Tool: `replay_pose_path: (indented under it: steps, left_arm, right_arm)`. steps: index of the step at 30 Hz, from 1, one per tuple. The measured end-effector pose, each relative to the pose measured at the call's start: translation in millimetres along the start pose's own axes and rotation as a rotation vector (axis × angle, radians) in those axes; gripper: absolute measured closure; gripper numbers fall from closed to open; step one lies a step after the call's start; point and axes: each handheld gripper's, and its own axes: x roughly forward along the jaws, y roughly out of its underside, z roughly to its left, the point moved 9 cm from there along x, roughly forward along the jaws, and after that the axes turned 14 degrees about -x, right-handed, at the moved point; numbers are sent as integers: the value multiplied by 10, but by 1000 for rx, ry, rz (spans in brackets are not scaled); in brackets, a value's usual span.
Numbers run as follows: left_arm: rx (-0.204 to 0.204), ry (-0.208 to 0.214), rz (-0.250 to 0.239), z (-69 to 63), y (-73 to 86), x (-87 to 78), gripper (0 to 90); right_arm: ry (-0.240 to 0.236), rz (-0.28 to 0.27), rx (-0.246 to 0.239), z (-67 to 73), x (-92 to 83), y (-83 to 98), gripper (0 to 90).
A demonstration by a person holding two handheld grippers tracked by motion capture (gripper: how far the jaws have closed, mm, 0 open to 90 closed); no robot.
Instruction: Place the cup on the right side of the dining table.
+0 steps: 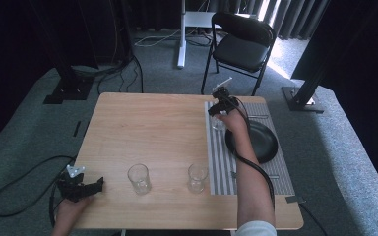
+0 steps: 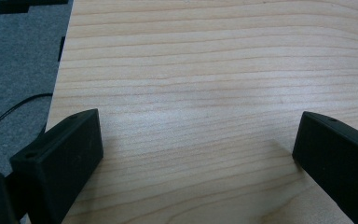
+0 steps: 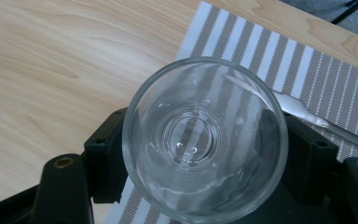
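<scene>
Glass: in the high view, the glass (image 1: 218,122) I hold sits at the far left corner of the striped mat (image 1: 221,162), just beside the black plate (image 1: 263,142).
Right gripper: my right gripper (image 1: 220,112) is clamped on that glass, my arm reaching over the mat and part of the plate.
Left gripper: my left gripper (image 1: 86,188) rests at the near left table (image 1: 147,128) edge, jaws spread, nothing in them.
Nearby: two more glasses stand on bare wood near me, one (image 1: 139,178) left of centre, one (image 1: 197,177) just beside the mat's edge; both well apart from my right gripper.
Beyond: a black chair (image 1: 241,46) stands behind the table.
Left gripper view: jaws wide apart over bare table (image 2: 191,93), carpet (image 2: 14,70) to the left.
Right gripper view: I look down into the glass (image 3: 205,140), gripped on both sides by my jaws; the mat (image 3: 279,65) lies under it, and a piece of pale cutlery (image 3: 303,112) lies on the mat just behind it.
</scene>
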Motion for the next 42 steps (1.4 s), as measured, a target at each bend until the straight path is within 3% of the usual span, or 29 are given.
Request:
replay_pose_path:
  steps: [8,15,27,28,30,34,36,40,42]
  left_arm:
    - [-3,-1,-2,-2,3,-2,20]
    - [-4,-2,-2,-2,3,-2,19]
    - [-6,-3,-1,-3,8,-7,19]
    - [-6,-3,-1,-3,8,-7,19]
    - [-6,-3,-1,-3,8,-7,19]
    - [-7,-4,-2,-3,9,-7,20]
    - [-6,-3,-1,-3,8,-7,20]
    - [-6,-3,-2,-3,8,-7,20]
    - [-7,-3,-2,-3,8,-7,20]
  right_arm:
    - [-5,33,-4,-57,184,-21,282]
    - [-32,48,30,-112,286,-21,281]
    - [-37,36,53,-138,306,-28,277]
    - [-38,35,52,-136,305,-25,262]
    - [-83,37,51,-103,307,-12,131]
    - [-73,33,67,-116,301,9,144]
    - [-35,17,61,-139,282,3,145]
    - [-8,-9,55,-156,254,-3,145]
    - [-12,-20,66,-152,246,11,145]
